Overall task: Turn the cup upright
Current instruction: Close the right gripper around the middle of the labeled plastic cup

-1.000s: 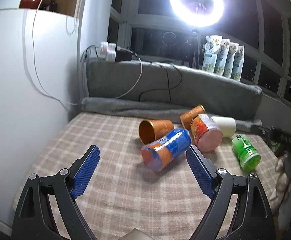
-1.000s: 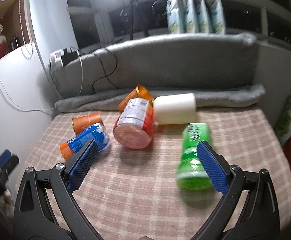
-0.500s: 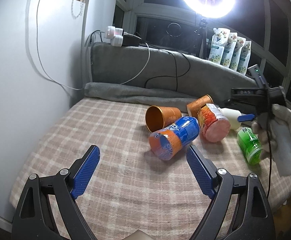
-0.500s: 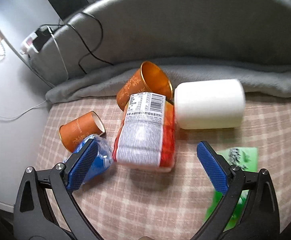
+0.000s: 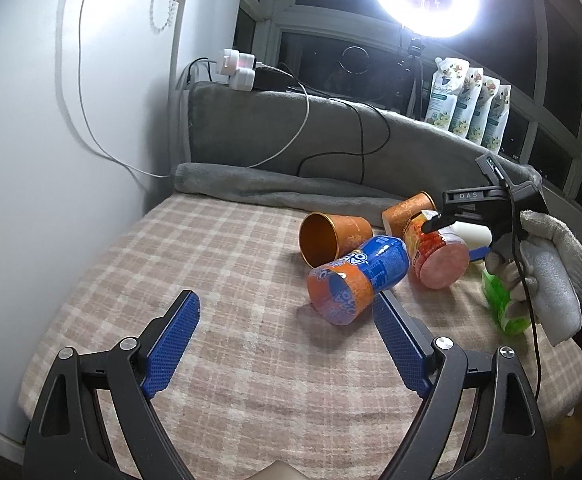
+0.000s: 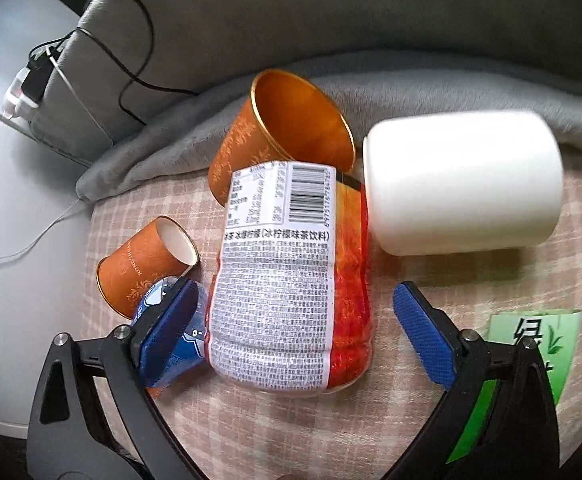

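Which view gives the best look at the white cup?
The right wrist view: the white cup lies on its side, large and unobstructed though slightly blurred. In the left wrist view only a sliver shows behind the right hand-held gripper.

Green bottle [image 6: 531, 344] half behind tongs, white cup [image 6: 463, 182] blurred.

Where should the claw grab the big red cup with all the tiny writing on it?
Probably around the middle of the red drink cup, coming down from above. It lies on its side, label up, and the open right gripper already straddles its width. The blue cup crowds one side and the white cup sits near the far end, so gripping low near the sealed lid end looks roomier.
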`<state>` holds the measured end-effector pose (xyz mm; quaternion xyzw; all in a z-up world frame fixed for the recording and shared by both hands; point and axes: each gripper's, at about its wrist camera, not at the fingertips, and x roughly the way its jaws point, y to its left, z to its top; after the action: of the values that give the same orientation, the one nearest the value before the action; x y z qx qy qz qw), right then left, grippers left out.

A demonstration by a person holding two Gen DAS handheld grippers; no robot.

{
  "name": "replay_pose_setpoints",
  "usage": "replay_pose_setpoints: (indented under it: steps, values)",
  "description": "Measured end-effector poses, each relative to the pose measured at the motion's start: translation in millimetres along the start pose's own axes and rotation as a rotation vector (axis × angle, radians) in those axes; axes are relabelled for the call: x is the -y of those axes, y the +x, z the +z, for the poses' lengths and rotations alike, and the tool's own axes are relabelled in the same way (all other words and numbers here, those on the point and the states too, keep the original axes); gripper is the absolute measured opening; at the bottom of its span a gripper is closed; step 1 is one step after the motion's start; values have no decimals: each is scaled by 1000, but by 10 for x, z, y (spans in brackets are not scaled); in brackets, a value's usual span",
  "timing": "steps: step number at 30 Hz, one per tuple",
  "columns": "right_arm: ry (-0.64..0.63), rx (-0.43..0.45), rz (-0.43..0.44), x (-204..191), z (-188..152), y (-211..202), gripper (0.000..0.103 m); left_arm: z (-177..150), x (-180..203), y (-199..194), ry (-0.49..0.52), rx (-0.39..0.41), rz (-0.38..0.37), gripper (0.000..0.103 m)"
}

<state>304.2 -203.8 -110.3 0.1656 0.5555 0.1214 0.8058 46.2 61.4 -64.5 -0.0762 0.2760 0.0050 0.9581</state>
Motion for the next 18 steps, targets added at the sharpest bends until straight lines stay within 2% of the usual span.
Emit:
replay_pose_setpoints:
  steps: [3, 8, 18]
  values:
    - [22, -15, 32, 20, -8, 23, 89, 5, -17, -11, -2, 7, 9, 88]
    - [23, -15, 36, 31, -54, -21, 88, 17, -18, -26, -1, 13, 10, 88]
    - [33, -36, 99, 37, -294, -144, 88, 15, 35, -41, 13, 6, -13, 88]
